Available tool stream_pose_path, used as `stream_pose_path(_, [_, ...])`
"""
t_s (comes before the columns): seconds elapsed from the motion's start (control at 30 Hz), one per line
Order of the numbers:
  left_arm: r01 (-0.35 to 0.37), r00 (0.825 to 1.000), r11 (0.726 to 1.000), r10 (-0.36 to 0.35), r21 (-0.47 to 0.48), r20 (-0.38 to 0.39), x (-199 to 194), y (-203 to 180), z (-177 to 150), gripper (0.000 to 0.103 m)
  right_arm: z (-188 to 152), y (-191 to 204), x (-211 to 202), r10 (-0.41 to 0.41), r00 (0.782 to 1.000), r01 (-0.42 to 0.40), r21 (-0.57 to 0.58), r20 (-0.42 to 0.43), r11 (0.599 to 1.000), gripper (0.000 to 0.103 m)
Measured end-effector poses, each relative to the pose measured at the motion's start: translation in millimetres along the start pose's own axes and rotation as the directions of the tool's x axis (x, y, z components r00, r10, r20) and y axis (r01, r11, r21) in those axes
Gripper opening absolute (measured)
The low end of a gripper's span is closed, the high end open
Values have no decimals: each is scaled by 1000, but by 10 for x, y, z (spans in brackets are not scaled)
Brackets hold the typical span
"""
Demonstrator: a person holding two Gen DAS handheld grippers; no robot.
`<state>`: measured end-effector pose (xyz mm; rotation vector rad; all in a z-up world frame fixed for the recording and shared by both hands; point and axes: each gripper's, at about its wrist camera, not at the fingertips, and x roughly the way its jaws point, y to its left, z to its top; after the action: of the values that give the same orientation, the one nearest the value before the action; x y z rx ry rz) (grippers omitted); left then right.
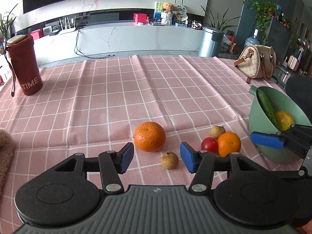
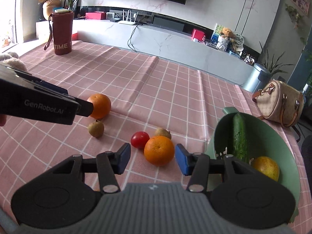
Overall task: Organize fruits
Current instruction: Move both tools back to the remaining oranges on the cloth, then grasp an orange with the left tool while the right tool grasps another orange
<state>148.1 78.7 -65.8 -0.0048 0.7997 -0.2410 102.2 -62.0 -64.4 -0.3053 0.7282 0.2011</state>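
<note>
On the pink checked tablecloth lie two oranges, a red tomato and two small brown fruits. My left gripper (image 1: 157, 159) is open, with one brown fruit (image 1: 169, 160) between its fingers and an orange (image 1: 149, 136) just beyond. My right gripper (image 2: 152, 159) is open around the other orange (image 2: 159, 150), with the tomato (image 2: 140, 139) and second brown fruit (image 2: 163, 133) behind it. A green bowl (image 2: 276, 136) at the right holds a cucumber (image 2: 239, 136) and a yellow fruit (image 2: 266, 167). The left gripper's body (image 2: 44, 105) shows at the left of the right wrist view.
A dark red "TIME" bottle sleeve (image 1: 24, 66) stands at the far left of the table. A beige handbag (image 1: 257, 61) sits at the far right corner. A brown fuzzy object (image 1: 5, 156) lies at the left edge. A white cabinet and a bin stand beyond the table.
</note>
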Motion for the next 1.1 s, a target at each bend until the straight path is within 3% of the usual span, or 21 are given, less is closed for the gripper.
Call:
stream_pose_path(0.8, [4,999,1000,-5,-24,-48,528,110,83,65,-39,179,430,-120,992,114,-126,-44,985,45])
stream_pose_path(0.93, [11,999,1000,-12,-28,-53,546,119,84,55,-43,171,441,-139,989,132,-131,-45,983,41])
stream_pose_path(1.1, [15,998,999,-17,-35,-54,535,129,93,52,-43,151,436,-137,990,130,-127,-46,983,40])
